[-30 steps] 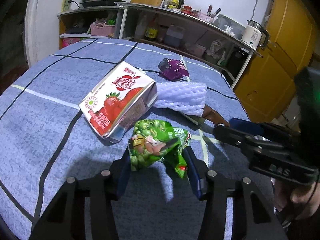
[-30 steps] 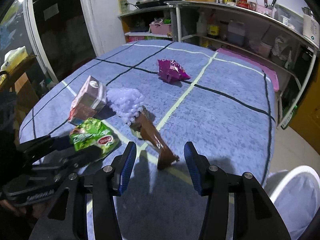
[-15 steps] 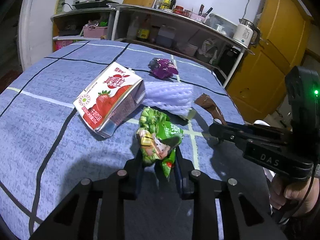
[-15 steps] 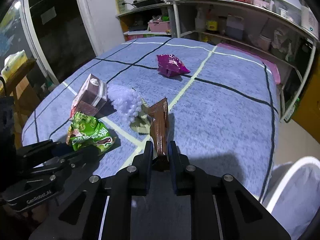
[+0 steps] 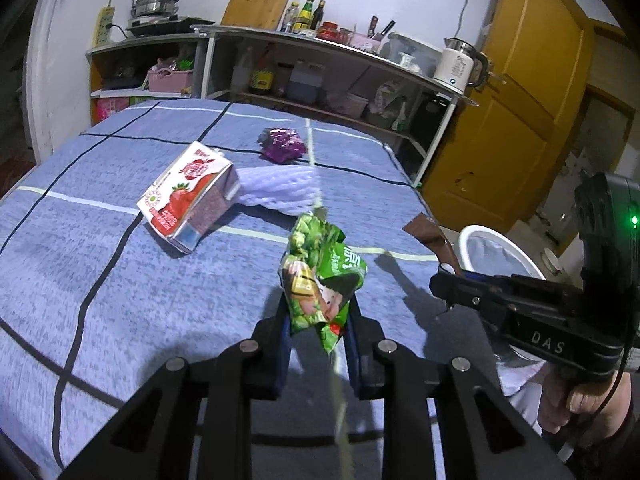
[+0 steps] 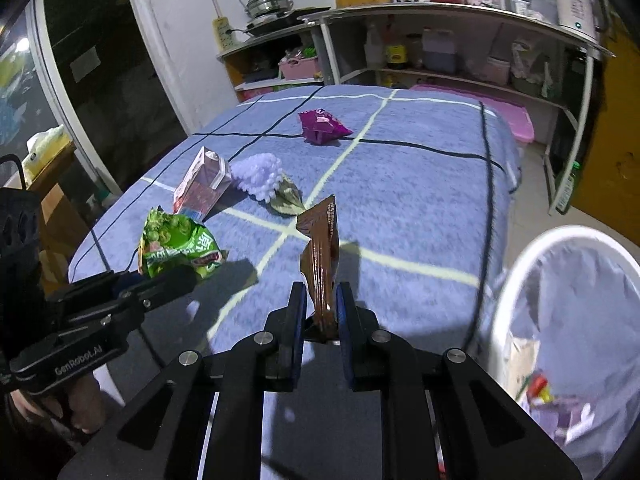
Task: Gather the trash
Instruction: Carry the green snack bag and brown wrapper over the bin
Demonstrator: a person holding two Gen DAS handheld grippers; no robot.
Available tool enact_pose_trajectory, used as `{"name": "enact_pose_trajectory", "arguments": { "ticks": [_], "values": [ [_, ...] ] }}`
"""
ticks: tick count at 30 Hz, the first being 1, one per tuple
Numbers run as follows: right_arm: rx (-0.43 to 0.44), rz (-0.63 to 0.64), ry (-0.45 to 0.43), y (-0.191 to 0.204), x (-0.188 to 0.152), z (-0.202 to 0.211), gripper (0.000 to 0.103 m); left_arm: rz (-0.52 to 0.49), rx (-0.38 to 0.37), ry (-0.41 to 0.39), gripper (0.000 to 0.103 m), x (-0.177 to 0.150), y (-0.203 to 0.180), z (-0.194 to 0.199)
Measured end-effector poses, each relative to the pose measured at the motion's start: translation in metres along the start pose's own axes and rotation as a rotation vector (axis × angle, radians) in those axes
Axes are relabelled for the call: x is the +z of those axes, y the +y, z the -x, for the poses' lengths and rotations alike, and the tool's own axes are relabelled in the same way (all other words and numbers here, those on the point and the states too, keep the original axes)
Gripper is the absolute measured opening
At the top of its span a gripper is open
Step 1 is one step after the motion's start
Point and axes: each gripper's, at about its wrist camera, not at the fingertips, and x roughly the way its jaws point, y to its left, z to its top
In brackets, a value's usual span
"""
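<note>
My left gripper is shut on a green snack bag and holds it above the blue checked tablecloth; it also shows in the right wrist view. My right gripper is shut on a brown wrapper, lifted off the table; the wrapper shows in the left wrist view. A white-rimmed trash bin with a liner stands at the right, below the table edge. A strawberry milk carton, white foam netting and a purple snack bag lie on the table.
A small grey-green wrapper lies beside the foam netting. Shelves with bottles, a kettle and boxes stand behind the table. A yellow door is at the right. The bin holds some scraps.
Both grippers closed on their items, then lifted them off the table. The left raised the green bag, the right carried the brown wrapper rightward, nearer the bin.
</note>
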Motion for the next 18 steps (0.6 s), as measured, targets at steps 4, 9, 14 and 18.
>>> {"name": "enact_pose_trajectory", "arguments": {
  "ticks": [4, 9, 14, 18],
  "values": [
    [-0.009, -0.014, -0.022, 0.0, -0.01, 0.019, 0.016, -0.019, -0.014, -0.009, 0.024, -0.002, -0.013, 0.01],
    [-0.018, -0.025, -0.047, -0.001, -0.021, 0.039, 0.016, -0.041, -0.03, -0.017, 0.024, -0.006, -0.027, 0.019],
    [-0.022, -0.036, -0.069, -0.002, -0.032, 0.057, 0.016, -0.063, -0.044, -0.017, 0.024, -0.012, -0.041, 0.025],
    [-0.027, -0.049, -0.084, -0.005, -0.04, 0.069, 0.016, -0.08, -0.06, -0.012, 0.024, -0.014, -0.052, 0.027]
  ]
}}
